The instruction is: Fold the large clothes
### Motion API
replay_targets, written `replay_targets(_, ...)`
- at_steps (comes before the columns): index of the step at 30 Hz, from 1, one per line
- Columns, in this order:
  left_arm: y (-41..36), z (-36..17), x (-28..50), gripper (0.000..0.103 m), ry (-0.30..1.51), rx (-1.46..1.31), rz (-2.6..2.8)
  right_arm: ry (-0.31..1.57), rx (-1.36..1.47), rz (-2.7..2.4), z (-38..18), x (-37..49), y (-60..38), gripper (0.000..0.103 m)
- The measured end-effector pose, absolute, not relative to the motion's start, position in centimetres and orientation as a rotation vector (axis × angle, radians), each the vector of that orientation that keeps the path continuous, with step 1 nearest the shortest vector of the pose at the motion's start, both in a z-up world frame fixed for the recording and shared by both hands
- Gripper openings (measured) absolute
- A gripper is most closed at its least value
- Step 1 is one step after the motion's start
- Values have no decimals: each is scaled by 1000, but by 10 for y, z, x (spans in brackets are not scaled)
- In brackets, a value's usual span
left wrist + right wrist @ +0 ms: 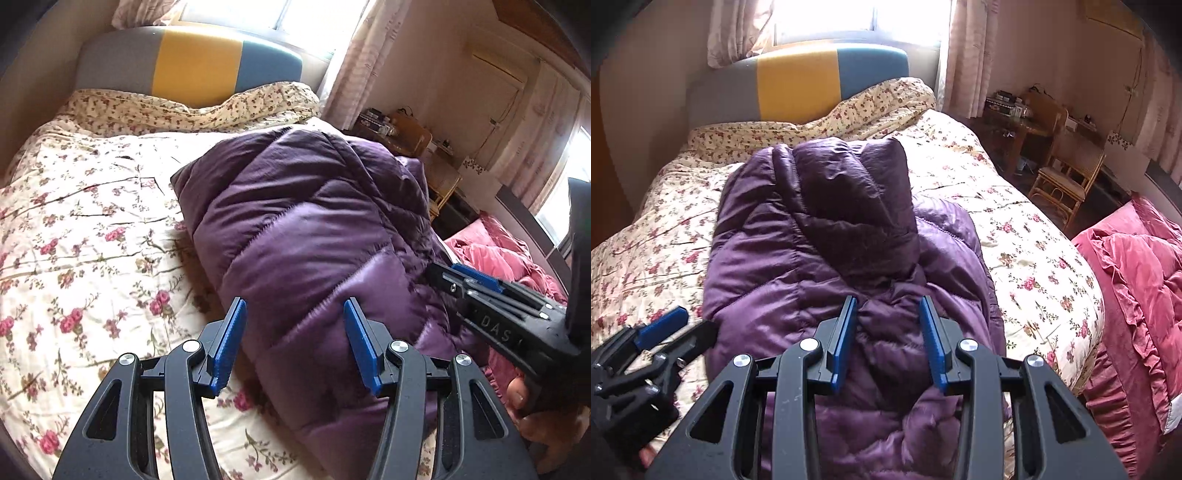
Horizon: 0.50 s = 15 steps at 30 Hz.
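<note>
A large purple quilted down coat [306, 236] lies bunched lengthwise on the floral bed cover [74, 229]. It also fills the middle of the right wrist view [820, 251], with a sleeve or flap folded over its top. My left gripper [295, 336] is open and empty, hovering above the near left edge of the coat. My right gripper [888, 332] is open and empty, just above the coat's near end. The right gripper also shows at the right of the left wrist view [443, 271]. The left gripper also shows at the lower left of the right wrist view [690, 325].
The striped grey, yellow and blue headboard [798, 81] stands under a bright window. A pink ruffled quilt [1137, 280] lies right of the bed. A rattan chair [1067, 181] and a cluttered side table [1012, 110] stand beyond the bed's right edge.
</note>
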<state>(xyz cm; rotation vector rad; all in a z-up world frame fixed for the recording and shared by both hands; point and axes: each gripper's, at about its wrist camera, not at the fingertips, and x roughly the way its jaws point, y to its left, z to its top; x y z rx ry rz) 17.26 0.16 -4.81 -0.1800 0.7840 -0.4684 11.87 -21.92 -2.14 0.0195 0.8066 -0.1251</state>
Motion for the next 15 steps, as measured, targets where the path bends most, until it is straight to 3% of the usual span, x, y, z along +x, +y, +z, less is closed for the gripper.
replay_targets(15,-35,-51,199,55,801,-123,-514,924,68,-181,-71,140,-256,34)
